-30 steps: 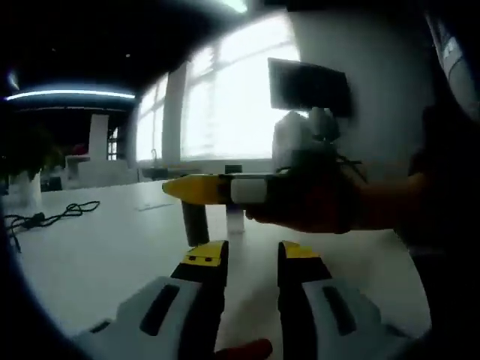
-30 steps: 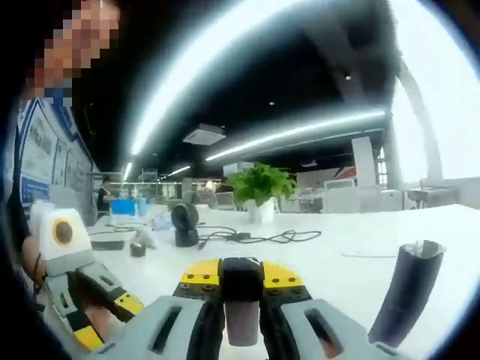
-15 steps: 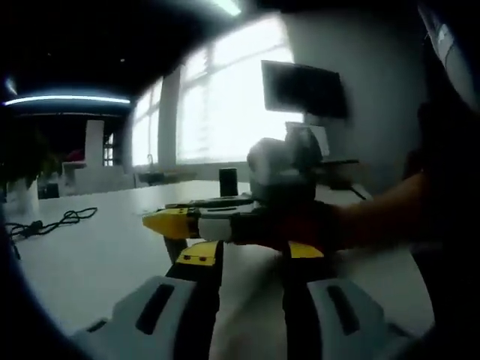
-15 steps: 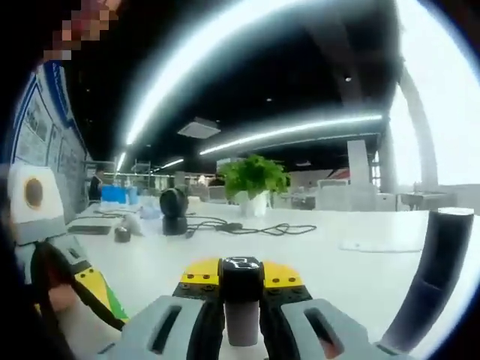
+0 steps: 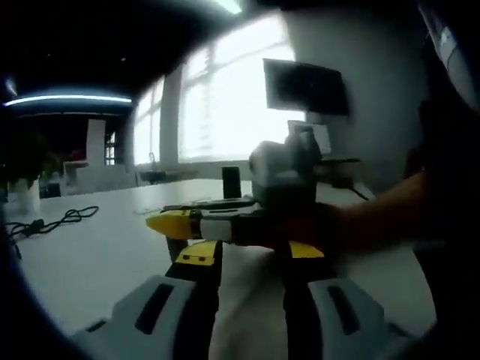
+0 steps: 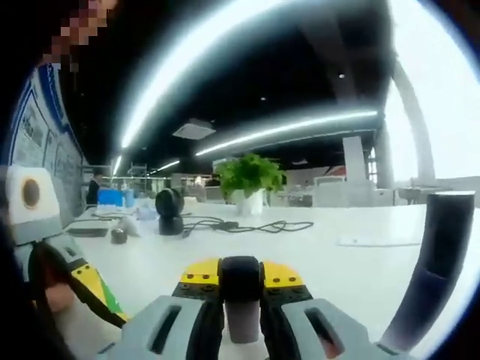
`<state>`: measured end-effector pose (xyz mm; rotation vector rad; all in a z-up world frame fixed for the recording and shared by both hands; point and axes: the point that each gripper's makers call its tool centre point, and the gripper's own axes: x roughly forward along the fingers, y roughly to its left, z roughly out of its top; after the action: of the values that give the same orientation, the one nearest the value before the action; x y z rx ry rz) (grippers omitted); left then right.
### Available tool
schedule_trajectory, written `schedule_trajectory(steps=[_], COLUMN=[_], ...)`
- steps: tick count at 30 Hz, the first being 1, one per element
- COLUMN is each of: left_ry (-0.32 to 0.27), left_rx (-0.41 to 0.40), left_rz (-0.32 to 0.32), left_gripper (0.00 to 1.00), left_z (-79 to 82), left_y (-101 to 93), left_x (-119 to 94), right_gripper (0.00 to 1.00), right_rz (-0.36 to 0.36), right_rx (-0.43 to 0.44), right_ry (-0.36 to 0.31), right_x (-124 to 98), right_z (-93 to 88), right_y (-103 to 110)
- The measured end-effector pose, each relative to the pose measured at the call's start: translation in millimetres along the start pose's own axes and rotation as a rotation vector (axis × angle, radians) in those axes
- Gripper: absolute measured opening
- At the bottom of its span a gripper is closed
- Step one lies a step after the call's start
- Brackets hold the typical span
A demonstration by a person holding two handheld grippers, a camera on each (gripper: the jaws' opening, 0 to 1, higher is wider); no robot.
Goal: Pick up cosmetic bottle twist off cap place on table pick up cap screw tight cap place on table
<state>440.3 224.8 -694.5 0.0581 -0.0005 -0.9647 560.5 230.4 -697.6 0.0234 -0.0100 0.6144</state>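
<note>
Black cap [image 6: 240,304] sits pinched between the yellow-tipped jaws of the right gripper [image 6: 241,276], so that gripper is closed on it. The left gripper [image 5: 244,259] has its jaws apart with nothing between them. In the left gripper view the right gripper crosses just past those jaws, held in a person's hand [image 5: 315,229].

The dark cosmetic bottle [image 6: 435,274] stands uncapped on the white worktop [image 6: 337,270], just right of the cap and not touching it. I cannot see its base.

Change: a second ago the bottle looked smaller and further off in the right gripper view, and the right gripper rode higher in the left gripper view. It has since dropped and come in beside the bottle. Over the last half second almost nothing has shifted.

Judgement: the cap is off and in transit. It is either about to be set on the worktop or lined up to screw back on, and I cannot tell which.

Further back are a round black device [image 6: 168,210], a loose cable [image 6: 247,226] and a potted plant [image 6: 247,178]. A dark monitor [image 5: 304,86] hangs by the bright windows.
</note>
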Motion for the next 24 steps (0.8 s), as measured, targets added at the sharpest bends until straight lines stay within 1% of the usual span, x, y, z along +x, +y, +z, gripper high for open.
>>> schedule_trajectory(steps=[3, 6, 8, 11, 13, 14, 15, 16, 18, 20, 24], left_ry=[0.003, 0.001, 0.005, 0.006, 0.006, 0.005, 0.003, 0.002, 0.0, -0.011, -0.016], left_rx=[0.007, 0.001, 0.001, 0.002, -0.001, -0.004, -0.007, -0.007, -0.002, 0.008, 0.026], left_rz=[0.0, 0.003, 0.004, 0.004, 0.004, 0.004, 0.002, 0.001, -0.004, -0.011, -0.021], left_gripper=[0.23, 0.23, 0.23, 0.23, 0.24, 0.24, 0.24, 0.24, 0.24, 0.24, 0.24], left_z=[-0.5, -0.4, -1.1, -1.6, -1.9, -1.8, -1.6, -1.3, -0.9, 1.0, 2.0], left_y=[-1.0, -0.5, 0.5, 1.3, 2.2, 2.8, 2.9, 2.8, 1.7, -0.3, -3.0], left_x=[0, 0, 1, 1, 2, 2, 2, 2, 1, 1, 2], right_gripper=[0.13, 0.2, 0.21, 0.22, 0.25, 0.26, 0.25, 0.25, 0.23, 0.23, 0.24], right_rz=[0.001, 0.011, 0.009, 0.012, 0.01, -0.037, -0.057, -0.067, -0.076, -0.083, -0.069], right_rx=[-0.003, 0.003, -0.012, -0.008, -0.01, 0.016, -0.02, -0.045, -0.062, -0.071, -0.034], right_ry=[0.005, 0.006, 0.012, 0.009, 0.013, 0.03, 0.048, 0.036, 0.037, 0.021, -0.013], right_x=[0, 1, 1, 1, 0, -2, -4, -6, -11, -15, -19], right_z=[-0.2, -0.1, -1.3, -0.3, 0.2, -2.4, -4.3, -1.6, -0.1, 5.5, 15.6], right_y=[-1, 0, 1, 2, 2, -2, -4, -2, 1, 0, -1])
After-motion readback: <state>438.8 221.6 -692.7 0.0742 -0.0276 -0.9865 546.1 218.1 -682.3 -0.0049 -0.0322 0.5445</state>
